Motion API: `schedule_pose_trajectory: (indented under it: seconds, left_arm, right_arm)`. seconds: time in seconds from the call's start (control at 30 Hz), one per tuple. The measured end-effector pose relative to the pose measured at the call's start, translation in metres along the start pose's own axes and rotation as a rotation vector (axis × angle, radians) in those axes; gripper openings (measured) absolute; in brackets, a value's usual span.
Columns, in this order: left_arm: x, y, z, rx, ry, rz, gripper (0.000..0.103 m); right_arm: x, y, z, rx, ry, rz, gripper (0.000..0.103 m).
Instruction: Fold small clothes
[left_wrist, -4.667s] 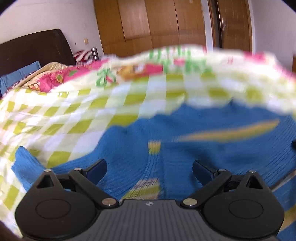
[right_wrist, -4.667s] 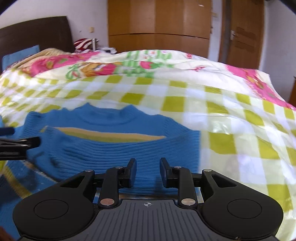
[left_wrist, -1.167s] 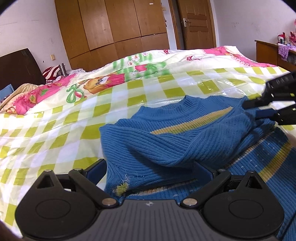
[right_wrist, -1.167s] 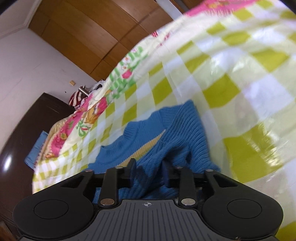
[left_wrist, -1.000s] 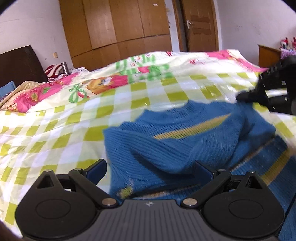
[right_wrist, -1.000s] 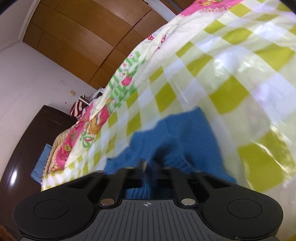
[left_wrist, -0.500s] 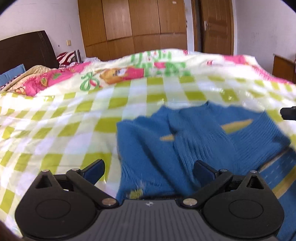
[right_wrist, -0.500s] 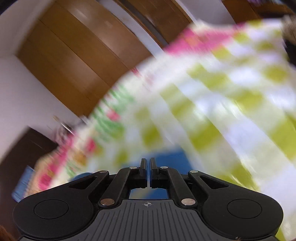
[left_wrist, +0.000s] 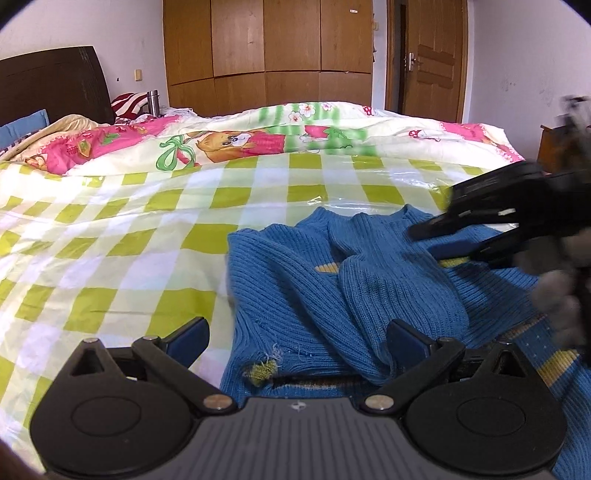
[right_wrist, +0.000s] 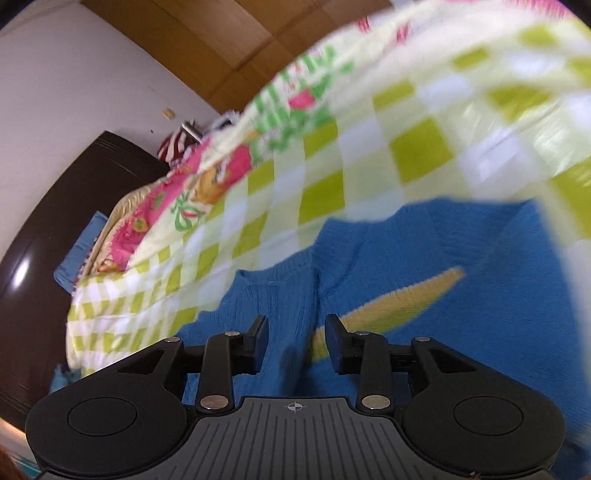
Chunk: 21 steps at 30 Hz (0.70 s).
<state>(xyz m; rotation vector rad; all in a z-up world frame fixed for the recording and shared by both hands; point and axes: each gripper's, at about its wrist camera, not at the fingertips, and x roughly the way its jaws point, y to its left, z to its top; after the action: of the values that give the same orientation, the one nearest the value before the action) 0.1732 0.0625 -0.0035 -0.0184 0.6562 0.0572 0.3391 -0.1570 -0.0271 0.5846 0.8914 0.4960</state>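
While both spread, claws (left_wrist: 297, 338) (right_wrist: 296, 343) over sweater (left_wrist: 332, 280), checkered quilt (left_wrist: 129, 229)

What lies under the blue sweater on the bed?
The blue sweater lies on a green-and-white checked cover. What the cover hides beneath the sweater cannot be seen.

No readable text, label or number shows anywhere, though the right wrist view is blurred.
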Motion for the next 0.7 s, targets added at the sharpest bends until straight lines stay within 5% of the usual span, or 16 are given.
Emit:
schedule_pose_trajectory:
  seconds: [0.1,0.17,0.2,0.37,0.43,0.53,0.63,0.7]
  left_arm:
    - [-0.004,0.001,0.001,0.011,-0.006,0.003,0.103]
    - [-0.008,0.002,0.003,0.015,-0.014,0.009,0.103]
    - [-0.011,0.003,0.004,0.015,-0.019,0.011,0.103]
    - [-0.023,0.004,0.01,0.006,-0.07,0.01,0.103]
    - [-0.021,0.0,0.011,0.008,-0.075,0.005,0.103]
    - [-0.008,-0.009,0.009,0.033,-0.047,0.022,0.103]
    - [0.004,-0.018,0.004,0.074,-0.001,0.056,0.103]
    - [0.004,-0.018,-0.001,0.092,0.006,0.072,0.103]
  right_arm:
    - [0.034,-0.002,0.001,0.043,0.068,-0.007,0.033]
    - [0.036,0.004,0.002,0.041,0.056,0.003,0.006]
    - [0.031,0.007,0.003,0.059,0.045,0.024,0.005]
    - [-0.059,0.01,0.01,0.18,-0.175,0.234,0.004]
    - [-0.105,0.003,0.008,0.203,-0.277,0.241,0.003]
    - [-0.143,-0.021,-0.005,0.242,-0.362,0.151,0.007]
    - [-0.131,-0.047,-0.023,0.236,-0.271,-0.111,0.01]
    - [-0.126,-0.058,-0.038,0.242,-0.218,-0.169,0.01]
